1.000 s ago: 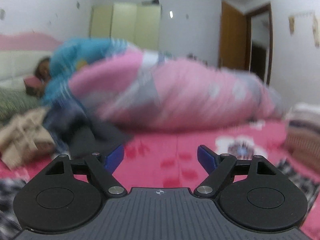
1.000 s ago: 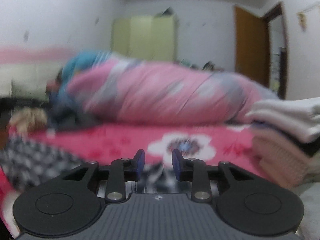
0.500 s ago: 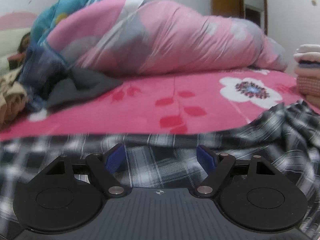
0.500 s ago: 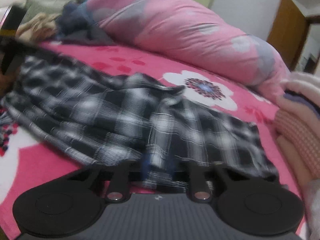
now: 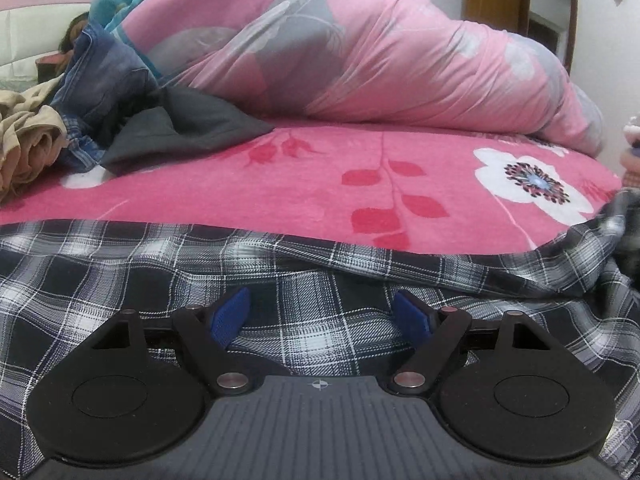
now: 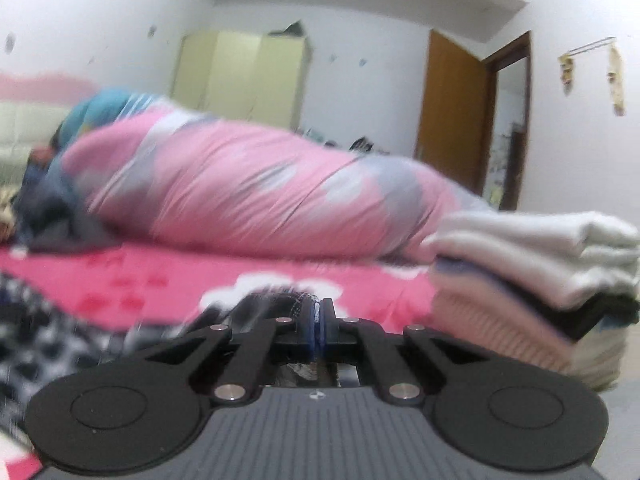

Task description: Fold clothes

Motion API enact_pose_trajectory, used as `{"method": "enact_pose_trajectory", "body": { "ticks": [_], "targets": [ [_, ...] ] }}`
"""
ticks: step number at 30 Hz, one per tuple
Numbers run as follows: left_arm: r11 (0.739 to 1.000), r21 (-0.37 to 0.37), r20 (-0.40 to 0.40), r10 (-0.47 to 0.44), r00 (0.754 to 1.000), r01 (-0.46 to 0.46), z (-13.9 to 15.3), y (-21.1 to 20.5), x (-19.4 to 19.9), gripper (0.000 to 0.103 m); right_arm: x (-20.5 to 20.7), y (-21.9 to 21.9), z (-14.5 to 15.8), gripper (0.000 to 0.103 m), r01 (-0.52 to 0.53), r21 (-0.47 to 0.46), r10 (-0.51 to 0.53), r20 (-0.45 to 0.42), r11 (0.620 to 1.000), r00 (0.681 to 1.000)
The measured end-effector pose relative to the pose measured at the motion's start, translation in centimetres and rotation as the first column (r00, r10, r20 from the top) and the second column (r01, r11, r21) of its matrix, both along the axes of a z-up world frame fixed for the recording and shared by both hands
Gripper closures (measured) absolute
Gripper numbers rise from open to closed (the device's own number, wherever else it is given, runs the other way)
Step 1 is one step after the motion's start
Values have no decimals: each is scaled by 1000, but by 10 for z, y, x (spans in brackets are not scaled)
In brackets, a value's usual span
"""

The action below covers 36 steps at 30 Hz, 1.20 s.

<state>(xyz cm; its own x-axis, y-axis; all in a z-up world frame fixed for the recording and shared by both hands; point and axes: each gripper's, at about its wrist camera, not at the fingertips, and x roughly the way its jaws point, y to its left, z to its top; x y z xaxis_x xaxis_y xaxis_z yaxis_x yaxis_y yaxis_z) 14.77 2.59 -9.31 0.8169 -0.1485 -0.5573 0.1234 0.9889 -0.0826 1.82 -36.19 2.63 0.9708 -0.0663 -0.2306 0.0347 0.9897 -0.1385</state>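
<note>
Plaid shirt point(image 5: 168, 280) spread on pink floral bedsheet point(image 5: 280, 184), covering the near edge of the bed; far hem rumpled, a raised ridge running toward the white flower print point(image 5: 528, 180). Not flat, not yet a tidy rectangle.

Left gripper point(image 5: 322, 316): jaws wide apart, blue pads clear of each other, hovering low over the shirt with cloth directly beneath. Nothing held.

Right gripper point(image 6: 318, 320): jaws pressed together, pads nearly meeting, a dark bunch of plaid cloth point(image 6: 276, 304) showing just ahead of and below the tips. Judged pinching a fold of the shirt; view motion-blurred, so grip depth unclear.

Beyond the shirt: pink quilt point(image 5: 380, 64) bunched along the far side of the sheet. Left of the quilt, a heap of jeans point(image 5: 104, 68), grey garment point(image 5: 184, 128), beige cloth point(image 5: 28, 136). Right of the shirt, folded stack point(image 6: 532, 276) of white and pink knits, sitting close.

Step in hand, as judged: taking hold of the shirt at two points to lift or fold. To do well:
- Drop left jaws onto an edge or corner, not mid-panel; mid-panel pinch gathers both layers.
- Match height with right side before pulling, keep tension even.
- Smooth out the far ridge before creasing.
- Keep right-hand swing short of the folded stack; easy to topple.
</note>
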Motion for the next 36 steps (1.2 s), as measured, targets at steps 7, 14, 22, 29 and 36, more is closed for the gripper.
{"method": "enact_pose_trajectory", "body": {
  "ticks": [7,14,22,29,36],
  "targets": [
    [1000,-14,-4,5,1000,-5,0,3,2,22,23,-39,44,102,55,37,-57,58,998,997],
    [999,-48,-3,17,1000,-17,0,9,3,22,-1,-33,83,102,44,-35,-39,126,998,991],
    [997,-66,-5,28,1000,-28,0,11,3,22,25,-39,90,102,65,-83,-63,36,994,997],
    [997,-65,-9,29,1000,-30,-1,11,3,22,113,-66,31,102,119,-130,-143,-198,984,970],
    [998,-48,-11,29,1000,-29,-2,9,3,21,197,-84,-45,102,151,-200,-220,-385,968,896]
  ]
}}
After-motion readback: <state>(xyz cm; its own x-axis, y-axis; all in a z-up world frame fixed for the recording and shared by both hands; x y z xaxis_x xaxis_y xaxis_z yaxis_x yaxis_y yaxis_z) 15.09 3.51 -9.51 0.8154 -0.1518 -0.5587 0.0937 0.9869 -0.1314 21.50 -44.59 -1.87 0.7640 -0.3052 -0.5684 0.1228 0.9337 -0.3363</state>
